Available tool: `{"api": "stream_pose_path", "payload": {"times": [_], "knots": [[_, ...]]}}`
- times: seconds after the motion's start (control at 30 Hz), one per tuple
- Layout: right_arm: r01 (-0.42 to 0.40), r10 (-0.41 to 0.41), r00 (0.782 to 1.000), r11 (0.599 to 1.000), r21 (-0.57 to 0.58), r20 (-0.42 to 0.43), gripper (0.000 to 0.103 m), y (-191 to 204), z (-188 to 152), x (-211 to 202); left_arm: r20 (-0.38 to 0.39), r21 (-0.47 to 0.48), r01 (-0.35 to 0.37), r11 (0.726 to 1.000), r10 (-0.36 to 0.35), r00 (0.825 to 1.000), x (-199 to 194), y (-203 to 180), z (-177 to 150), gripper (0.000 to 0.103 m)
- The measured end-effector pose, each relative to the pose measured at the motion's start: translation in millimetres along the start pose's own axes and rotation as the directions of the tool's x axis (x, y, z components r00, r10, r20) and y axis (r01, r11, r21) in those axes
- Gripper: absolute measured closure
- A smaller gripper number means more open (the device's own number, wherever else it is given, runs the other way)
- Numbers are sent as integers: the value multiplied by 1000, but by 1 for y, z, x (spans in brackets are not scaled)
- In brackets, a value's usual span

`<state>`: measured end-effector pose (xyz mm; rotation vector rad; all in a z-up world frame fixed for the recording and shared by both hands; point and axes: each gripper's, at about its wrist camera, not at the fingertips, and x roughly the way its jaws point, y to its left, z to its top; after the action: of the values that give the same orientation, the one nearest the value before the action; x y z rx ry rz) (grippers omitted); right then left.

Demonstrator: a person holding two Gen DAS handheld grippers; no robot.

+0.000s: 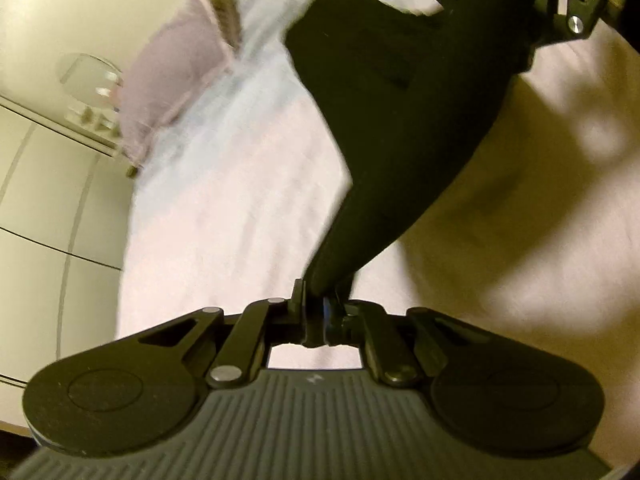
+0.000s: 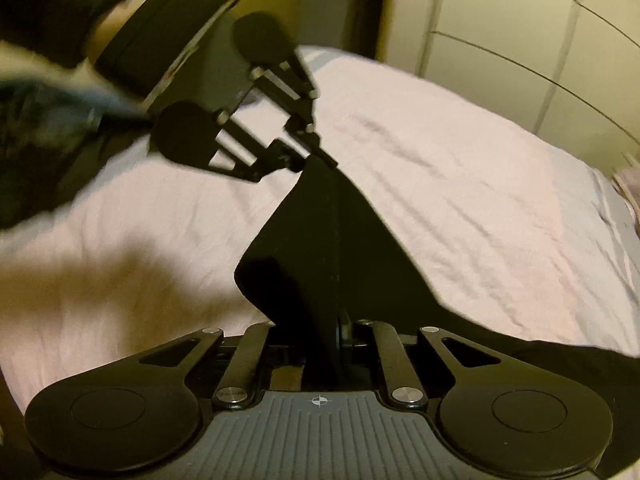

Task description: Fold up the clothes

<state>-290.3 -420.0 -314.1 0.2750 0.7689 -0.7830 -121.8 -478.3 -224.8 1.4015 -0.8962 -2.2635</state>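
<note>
The black garment [image 2: 320, 240] is matt, smooth cloth. The bed sheet [image 2: 460, 184] is pale, lightly creased cotton-like fabric. Both the left gripper [image 1: 318, 316] and right gripper [image 2: 338, 332] look matt black plastic with shiny metal rivets, on ribbed grey bases.

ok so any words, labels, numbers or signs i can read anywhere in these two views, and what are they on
No readable words or numbers in either view.
Small white crosshair sign: printed on the grey ribbed body of the right gripper; a symbol, no letters.
Faint pale mark: on the grey ribbed body of the left gripper; too blurred to read.
Black cloth garment, pale pink bedsheet: no print or label visible.
</note>
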Motion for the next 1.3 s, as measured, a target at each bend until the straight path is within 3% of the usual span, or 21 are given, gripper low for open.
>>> {"api": "stream_pose_path", "payload": {"times": [0.13, 0.27, 0.4, 0.53, 0.6, 0.7, 0.73, 0.8, 0.9, 0.97, 1.1, 1.13, 1.23, 1.3], "knots": [[13, -25, 997, 989, 148, 76, 93, -64, 10, -38, 75, -8, -65, 998, 65, 995, 9, 44, 49, 97], [32, -72, 988, 962, 270, 140, 93, -140, 10, -79, 145, -3, -118, 993, 117, 982, 43, 81, 125, 97], [8, -106, 974, 897, 443, 199, 93, -237, -20, -120, 201, -6, -163, 987, 160, 966, 89, 110, 212, 96], [-13, -139, 966, 816, 577, 219, 93, -337, -74, -139, 180, -62, -131, 989, 140, 974, 172, 127, 299, 84], [-34, -164, 962, 724, 689, 220, 93, -395, -122, -136, 169, -115, -102, 988, 121, 978, 209, 127, 331, 80], [-74, -168, 970, 488, 870, 176, 92, -471, -210, -104, 101, -219, -14, 976, 37, 994, 255, 119, 352, 77], [-41, -153, 982, 418, 908, 114, 82, -490, -232, -94, 78, -249, 26, 968, -6, 997, 268, 116, 356, 77], [-57, -114, 989, 310, 949, 97, 80, -513, -262, -88, 35, -294, 91, 952, -84, 996, 293, 108, 362, 77], [-144, -96, 980, 280, 949, 177, 79, -517, -273, -100, -22, -305, 153, 940, -168, 986, 321, 96, 366, 77], [-168, -111, 974, 219, 961, 195, 79, -513, -280, -103, -47, -313, 182, 932, -206, 977, 334, 89, 364, 77], [-188, -168, 969, -14, 982, 183, 79, -506, -302, -111, -69, -318, 225, 921, -259, 963, 362, 76, 369, 77], [-199, -181, 965, -44, 979, 188, 79, -504, -306, -112, -67, -320, 236, 918, -271, 960, 367, 74, 370, 77], [-215, -215, 958, -100, 972, 190, 79, -497, -312, -120, -63, -338, 267, 902, -305, 950, 382, 72, 373, 74], [-200, -221, 959, -93, 975, 176, 79, -498, -311, -123, -63, -361, 283, 889, -326, 943, 396, 74, 371, 69]]}}
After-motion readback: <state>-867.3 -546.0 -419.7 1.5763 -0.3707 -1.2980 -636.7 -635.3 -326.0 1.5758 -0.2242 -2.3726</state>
